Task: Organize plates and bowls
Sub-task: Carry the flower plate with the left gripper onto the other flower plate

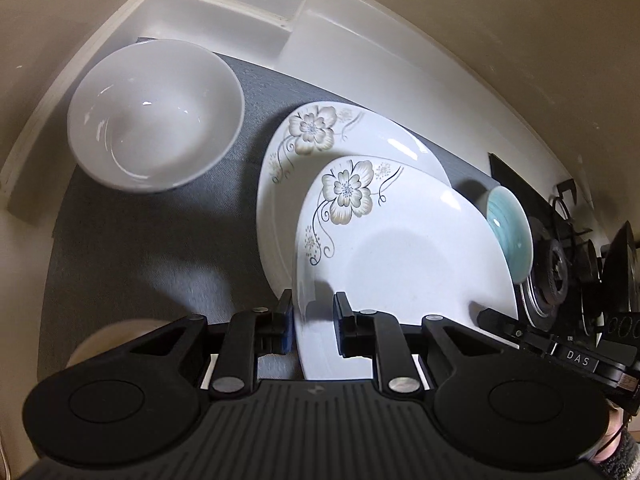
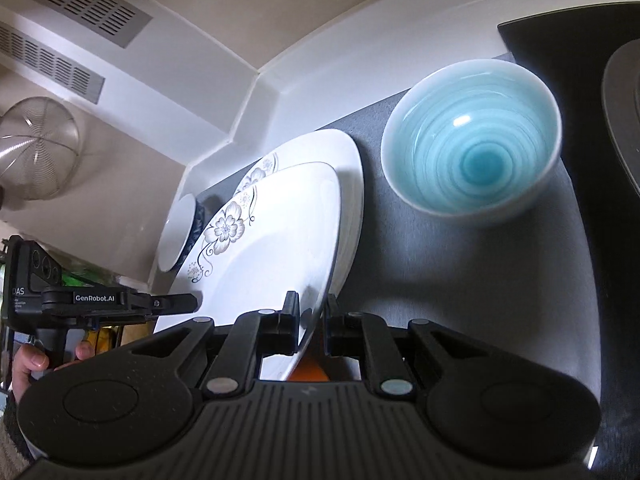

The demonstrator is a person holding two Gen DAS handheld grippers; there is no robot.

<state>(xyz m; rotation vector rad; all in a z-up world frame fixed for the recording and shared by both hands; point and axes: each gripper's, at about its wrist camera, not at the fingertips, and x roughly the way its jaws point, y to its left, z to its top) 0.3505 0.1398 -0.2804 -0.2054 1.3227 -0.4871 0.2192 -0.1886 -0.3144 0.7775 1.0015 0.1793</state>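
A white plate with a flower pattern is held tilted above a second, matching plate that lies on the grey mat. My left gripper is shut on the held plate's near-left rim. My right gripper is shut on the opposite rim of the same plate, with the lower plate behind it. A white bowl stands on the mat at the far left. At the right stands a light blue bowl, half hidden behind the plates in the left wrist view.
White counter ledges and a wall corner border the mat at the back. A black gas stove sits right of the blue bowl. On the wall at the left hangs a mesh strainer. A hand grips the left tool's handle.
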